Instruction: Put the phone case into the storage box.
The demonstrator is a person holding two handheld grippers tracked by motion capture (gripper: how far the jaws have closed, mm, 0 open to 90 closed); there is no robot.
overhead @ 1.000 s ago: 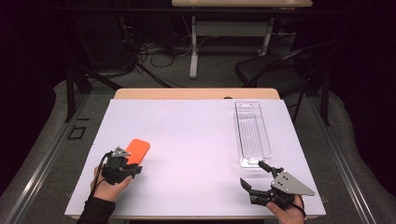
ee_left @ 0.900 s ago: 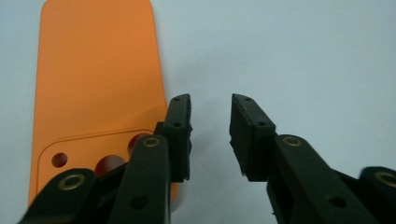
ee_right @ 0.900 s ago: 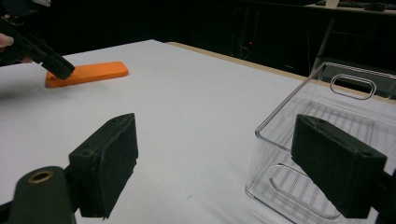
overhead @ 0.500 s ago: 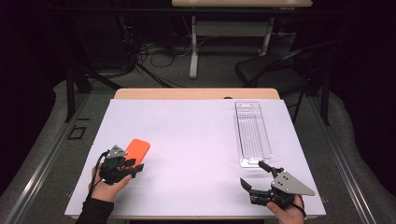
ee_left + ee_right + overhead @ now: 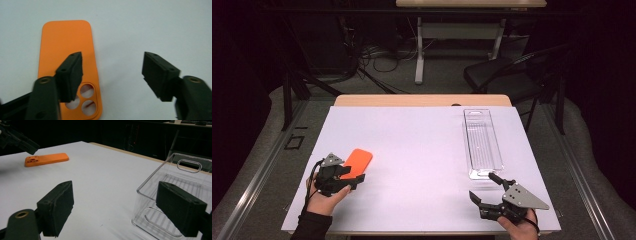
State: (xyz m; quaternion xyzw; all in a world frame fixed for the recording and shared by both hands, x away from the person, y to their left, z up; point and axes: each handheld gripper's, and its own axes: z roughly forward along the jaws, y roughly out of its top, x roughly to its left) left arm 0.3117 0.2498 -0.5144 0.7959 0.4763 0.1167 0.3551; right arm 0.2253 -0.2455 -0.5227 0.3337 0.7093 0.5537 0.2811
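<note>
A: What's in the bin (image 5: 483, 142)?

B: As far as the high view shows, there's nothing in it. It's a long clear plastic bin with a ribbed floor and a slot handle cut in each end wall. It lies lengthwise on the right half of the table, running away from the person. In the right gripper view its near end sits just past the right-hand jaw.

A: And the case (image 5: 357, 163)?

B: It lies flat on the table at the left, well apart from the bin. It's an orange phone case, back side up, with its three camera holes at the end nearest the person. In the left gripper view it lies under the left-hand jaw.

A: Is the left gripper (image 5: 343, 176) holding it?

B: No. Its jaws have just been opening and now stand wide apart above the sheet. One jaw is over the case, the other is over bare sheet, and nothing is pinched between them.

A: The right gripper (image 5: 484, 191)?

B: Its jaws are spread too, with nothing between them. It's low at the near right corner, just short of the bin's near end.

A: What about the surface?

B: There's a white sheet (image 5: 422, 150) over a table whose wooden edge (image 5: 422, 100) shows at the far side.

A: And the room?

B: It's dark. Beyond the table there's a black chair (image 5: 507, 75) to the right, another table's white legs (image 5: 419, 50), and loose cables (image 5: 372, 55) on the grey floor
</note>
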